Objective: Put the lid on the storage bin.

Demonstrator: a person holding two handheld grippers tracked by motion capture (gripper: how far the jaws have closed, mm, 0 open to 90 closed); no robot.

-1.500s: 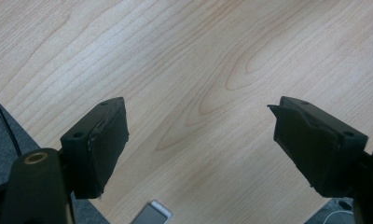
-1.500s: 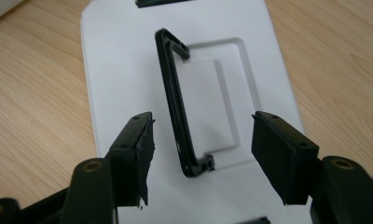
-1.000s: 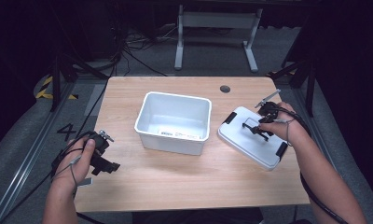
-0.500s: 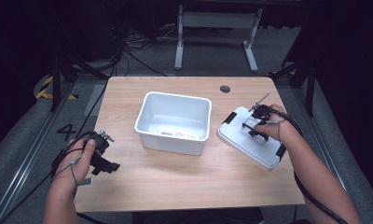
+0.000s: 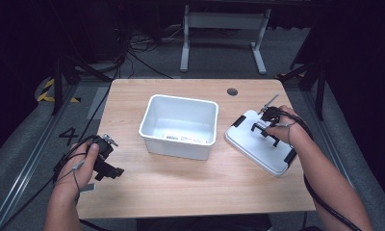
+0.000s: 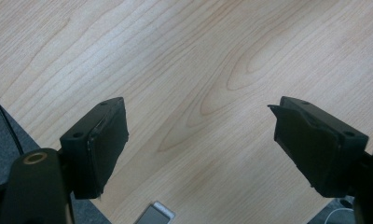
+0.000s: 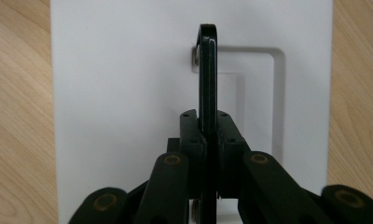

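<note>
Right gripper [image 7: 208, 140]: clamped on lid handle [image 7: 208, 70].
Left gripper [image 6: 201, 149]: wide open, empty.
Advice: lift lid [image 5: 258, 142] level, centre over bin [image 5: 181, 126].

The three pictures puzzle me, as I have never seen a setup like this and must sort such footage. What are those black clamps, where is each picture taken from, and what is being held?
A person sits at a wooden table and holds a hand-worked clamp tool, a gripper, in each hand. The high view looks down from above. The other two come from cameras on the grippers, looking along their black jaws. On the table stand an open white tub and its white lid, lying flat. The right gripper has just closed its jaws on the lid's black handle, which stands upright. The left gripper is open above bare wood, holding nothing.
</note>
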